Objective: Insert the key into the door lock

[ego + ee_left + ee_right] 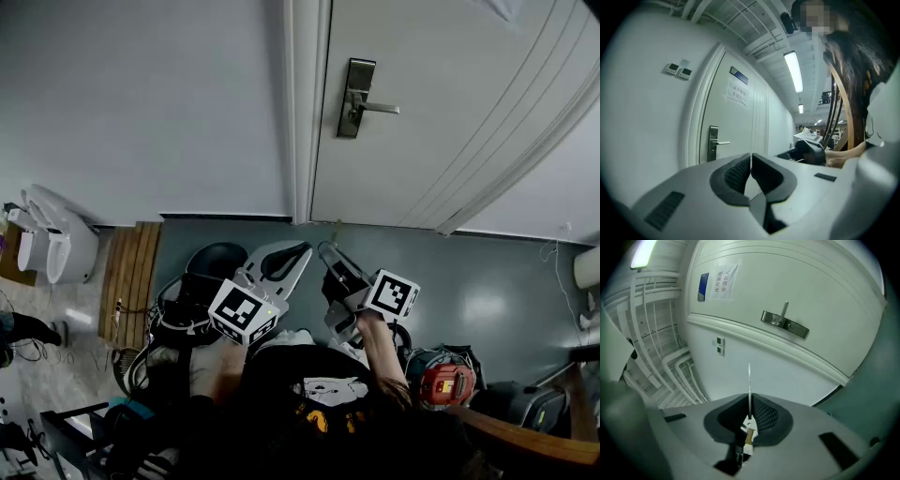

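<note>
The white door (450, 103) is closed, and its metal lock plate with a lever handle (355, 97) sits near the left edge. My right gripper (330, 255) is low in front of the door, well short of the lock, and is shut on a thin metal key (749, 380). The blade sticks straight out past the jaws, and a small tag hangs behind it. In the right gripper view the lock plate (784, 324) lies far ahead. My left gripper (289, 263) is beside the right one, shut with nothing in it. The left gripper view shows the lock (712, 142) in the distance.
The door frame (302, 112) meets a plain wall (141, 103) on the left. A white fixture (52, 239) and wooden slats (131, 272) sit on the floor at left. A red device (445, 380) and dark gear lie low right. Paper signs (737, 91) hang on the door.
</note>
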Demonstrator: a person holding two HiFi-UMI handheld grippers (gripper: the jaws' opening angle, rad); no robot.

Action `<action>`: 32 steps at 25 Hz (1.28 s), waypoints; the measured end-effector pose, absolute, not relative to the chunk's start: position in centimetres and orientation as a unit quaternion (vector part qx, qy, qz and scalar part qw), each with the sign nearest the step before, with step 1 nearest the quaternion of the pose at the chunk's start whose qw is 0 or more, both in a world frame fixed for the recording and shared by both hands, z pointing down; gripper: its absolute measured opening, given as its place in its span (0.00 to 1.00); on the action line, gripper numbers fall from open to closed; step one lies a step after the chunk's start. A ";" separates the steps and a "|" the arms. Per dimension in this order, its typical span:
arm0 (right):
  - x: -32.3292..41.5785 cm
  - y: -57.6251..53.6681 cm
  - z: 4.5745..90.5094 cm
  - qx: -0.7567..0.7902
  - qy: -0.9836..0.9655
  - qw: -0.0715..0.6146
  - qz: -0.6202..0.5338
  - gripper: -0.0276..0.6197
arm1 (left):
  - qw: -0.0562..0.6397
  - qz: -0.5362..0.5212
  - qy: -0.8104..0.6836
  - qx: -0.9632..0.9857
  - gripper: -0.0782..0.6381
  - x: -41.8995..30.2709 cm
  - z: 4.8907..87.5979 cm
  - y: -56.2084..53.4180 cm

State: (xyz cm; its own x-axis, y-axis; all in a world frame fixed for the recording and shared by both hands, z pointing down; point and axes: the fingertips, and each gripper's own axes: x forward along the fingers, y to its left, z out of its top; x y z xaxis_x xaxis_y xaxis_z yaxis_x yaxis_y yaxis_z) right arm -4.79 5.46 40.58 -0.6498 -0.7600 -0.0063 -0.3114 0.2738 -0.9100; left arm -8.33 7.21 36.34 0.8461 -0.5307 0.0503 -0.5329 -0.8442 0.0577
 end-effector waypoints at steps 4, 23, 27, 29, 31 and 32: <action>-4.7 5.1 40.8 -0.358 0.761 0.231 -0.490 0.08 | 0.035 0.018 -0.275 0.961 0.13 -8.4 36.5 7.1; -4.3 1.2 41.6 -0.363 0.759 0.212 -0.497 0.08 | 0.059 0.022 -0.292 0.954 0.13 -9.1 38.6 3.8; -3.3 -1.2 42.2 -0.356 0.755 0.218 -0.506 0.08 | 0.061 0.028 -0.303 0.951 0.13 -8.4 39.1 1.3; -2.2 -3.1 42.7 -0.356 0.752 0.220 -0.509 0.08 | 0.066 0.035 -0.304 0.950 0.13 -7.6 39.8 -0.4; -1.0 -5.3 43.2 -0.359 0.749 0.221 -0.511 0.08 | 0.070 0.041 -0.303 0.950 0.13 -6.5 40.3 -2.5; -0.4 -6.4 43.4 -0.358 0.749 0.222 -0.512 0.08 | 0.071 0.043 -0.303 0.949 0.13 -5.9 40.5 -3.7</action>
